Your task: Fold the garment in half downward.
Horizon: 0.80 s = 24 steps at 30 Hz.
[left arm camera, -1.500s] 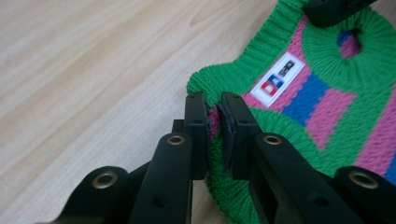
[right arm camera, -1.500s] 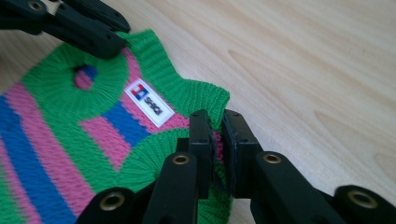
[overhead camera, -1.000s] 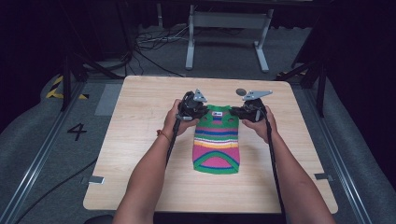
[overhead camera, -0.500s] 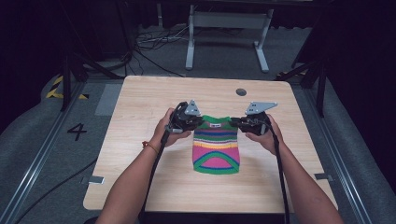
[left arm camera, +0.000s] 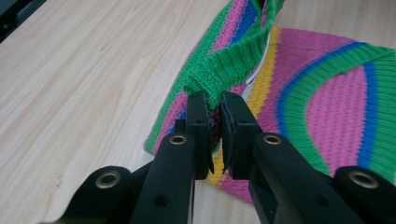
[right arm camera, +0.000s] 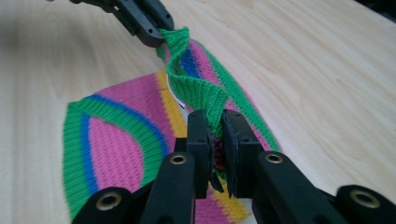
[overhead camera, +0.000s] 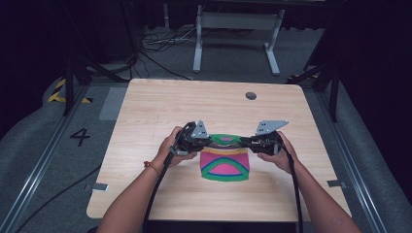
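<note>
At frame centre, the left gripper [overhead camera: 210,142] and right gripper [overhead camera: 244,141] each pinched the green hem of the knitted garment [overhead camera: 225,166]; soft, light, limp, best held at its corners.

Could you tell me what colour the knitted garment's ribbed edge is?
Green ribbed edge, clearest in the left gripper view.

Light: bright from overhead on the tabletop [overhead camera: 160,111]; the room around it is dark, nearly black at the edges.
Shadows: soft and faint under the forearms in the high view.
Glare: a mild sheen on the wood in both gripper views.
High view: somewhat soft and grainy.
Gripper views: the jaws at the bottom are sharp; the knit [left arm camera: 327,93] is crisp close by; the far tabletop blurs.
</note>
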### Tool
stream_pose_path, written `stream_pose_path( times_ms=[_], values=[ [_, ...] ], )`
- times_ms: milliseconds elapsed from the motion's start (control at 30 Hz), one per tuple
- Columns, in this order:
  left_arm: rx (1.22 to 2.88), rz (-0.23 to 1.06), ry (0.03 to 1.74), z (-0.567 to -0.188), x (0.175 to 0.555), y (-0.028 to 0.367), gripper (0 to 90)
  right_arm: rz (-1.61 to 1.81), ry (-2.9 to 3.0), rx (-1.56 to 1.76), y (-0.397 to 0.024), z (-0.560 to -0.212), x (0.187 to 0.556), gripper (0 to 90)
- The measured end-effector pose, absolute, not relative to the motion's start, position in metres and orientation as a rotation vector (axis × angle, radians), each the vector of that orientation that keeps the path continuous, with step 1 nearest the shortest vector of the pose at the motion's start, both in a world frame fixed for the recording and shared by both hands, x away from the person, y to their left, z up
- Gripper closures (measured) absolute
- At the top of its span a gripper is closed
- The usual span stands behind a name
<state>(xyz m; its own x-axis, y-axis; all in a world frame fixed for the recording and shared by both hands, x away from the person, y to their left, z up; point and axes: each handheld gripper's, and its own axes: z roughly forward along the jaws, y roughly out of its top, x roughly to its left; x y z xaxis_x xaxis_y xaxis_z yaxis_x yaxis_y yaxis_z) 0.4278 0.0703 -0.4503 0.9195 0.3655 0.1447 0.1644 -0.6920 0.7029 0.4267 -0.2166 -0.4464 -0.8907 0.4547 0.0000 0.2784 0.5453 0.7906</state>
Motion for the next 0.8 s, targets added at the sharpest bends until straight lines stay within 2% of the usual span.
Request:
stream_pose_path(
  times_ms=[567,800],
  values=[
    [2.473,0.284,0.199,-0.465,0.374,0.066,82.0,1.209,2.695,0.477,-0.22,-0.461,0.377,81.0],
    [2.504,0.238,0.192,-0.471,0.36,0.071,75.5,1.143,2.735,0.467,-0.225,-0.473,0.359,76.8]
  ],
)
